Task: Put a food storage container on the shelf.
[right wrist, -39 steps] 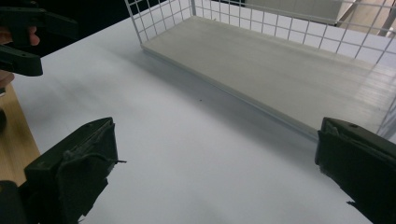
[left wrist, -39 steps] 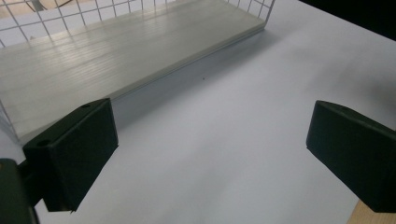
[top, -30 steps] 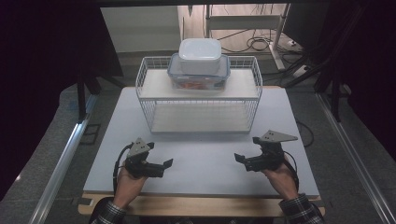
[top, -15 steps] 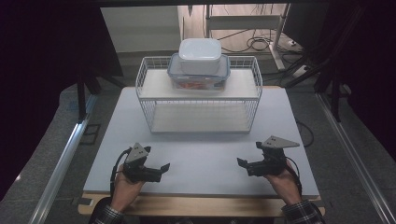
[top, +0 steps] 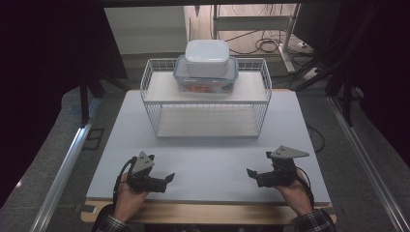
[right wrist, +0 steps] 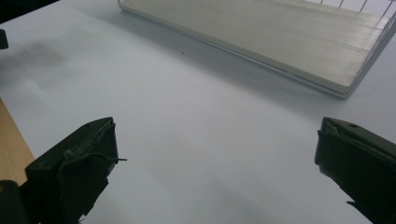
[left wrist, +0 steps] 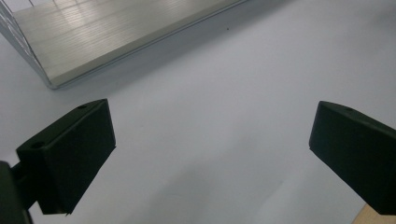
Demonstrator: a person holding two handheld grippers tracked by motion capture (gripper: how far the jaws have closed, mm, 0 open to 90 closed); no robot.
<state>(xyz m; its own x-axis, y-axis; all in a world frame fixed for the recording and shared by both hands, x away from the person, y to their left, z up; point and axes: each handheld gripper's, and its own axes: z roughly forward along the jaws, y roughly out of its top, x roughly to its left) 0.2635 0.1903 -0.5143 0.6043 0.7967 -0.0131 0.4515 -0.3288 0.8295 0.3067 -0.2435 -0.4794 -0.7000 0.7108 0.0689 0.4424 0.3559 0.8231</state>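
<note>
Both held low over the white table (top: 208, 159), left gripper (top: 168, 178) and right gripper (top: 250, 173) gape wide, empty

Lab recording bay; dark curtains (top: 53, 72), white table board (top: 208, 159), floor cables (top: 263, 44), metal rail (top: 63, 169)

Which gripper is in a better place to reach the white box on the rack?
Neither clearly: left gripper and right gripper sit open, about equally far from the white box atop the clear container.
</note>
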